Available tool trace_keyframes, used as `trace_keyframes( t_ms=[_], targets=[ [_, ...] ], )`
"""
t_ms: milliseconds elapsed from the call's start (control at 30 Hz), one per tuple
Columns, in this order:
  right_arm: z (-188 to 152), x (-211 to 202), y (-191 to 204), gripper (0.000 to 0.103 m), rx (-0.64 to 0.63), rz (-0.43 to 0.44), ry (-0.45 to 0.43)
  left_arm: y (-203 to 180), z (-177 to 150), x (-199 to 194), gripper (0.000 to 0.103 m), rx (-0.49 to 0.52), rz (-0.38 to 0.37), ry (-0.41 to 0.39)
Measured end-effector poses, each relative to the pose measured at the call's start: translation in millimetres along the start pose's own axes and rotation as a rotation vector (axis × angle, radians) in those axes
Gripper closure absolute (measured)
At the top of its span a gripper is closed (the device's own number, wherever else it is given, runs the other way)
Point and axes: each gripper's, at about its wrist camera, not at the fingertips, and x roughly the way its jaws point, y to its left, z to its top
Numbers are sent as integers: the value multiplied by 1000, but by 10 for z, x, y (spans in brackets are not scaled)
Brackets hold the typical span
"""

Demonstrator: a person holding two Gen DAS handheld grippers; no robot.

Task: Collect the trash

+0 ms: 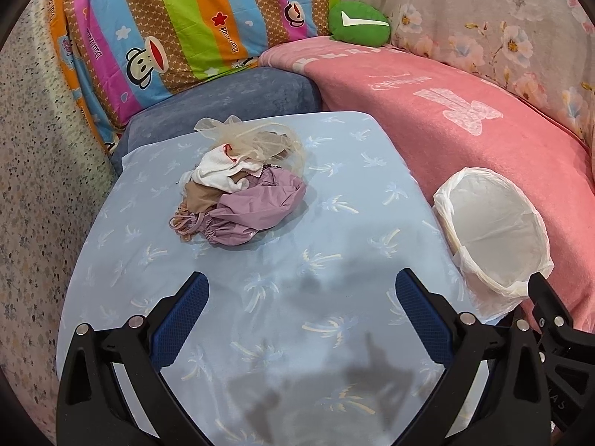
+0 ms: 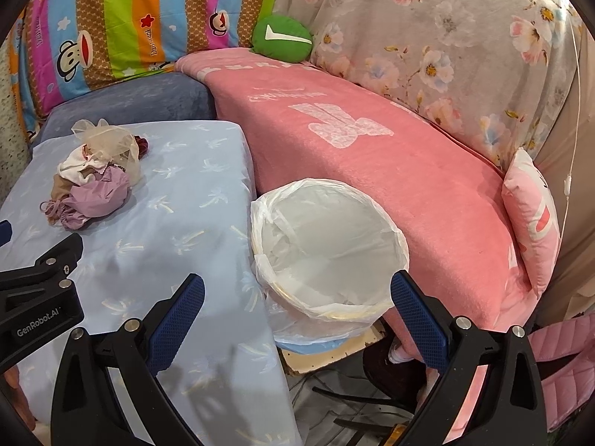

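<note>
1. Table under pale blue palm-print cloth – pink blanket right, striped sheet far.
2. Trash heaped far-left on table; lined bin just beside its right edge.
3. Left gripper and right gripper – both spread apart, holding nothing.

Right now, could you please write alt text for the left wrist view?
The open left gripper hovers over a light blue cloth-covered table, facing a pile of crumpled trash. A white-lined bin stands at the table's right edge, beside a pink blanket.
</note>
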Motion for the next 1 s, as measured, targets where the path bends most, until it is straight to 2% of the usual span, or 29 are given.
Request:
trace_keyframes(
  t_ms=[1000],
  targets=[
    [9,117,-219,6,38,-12,6,-248,61,52,7,27,-17,31]
  ],
)
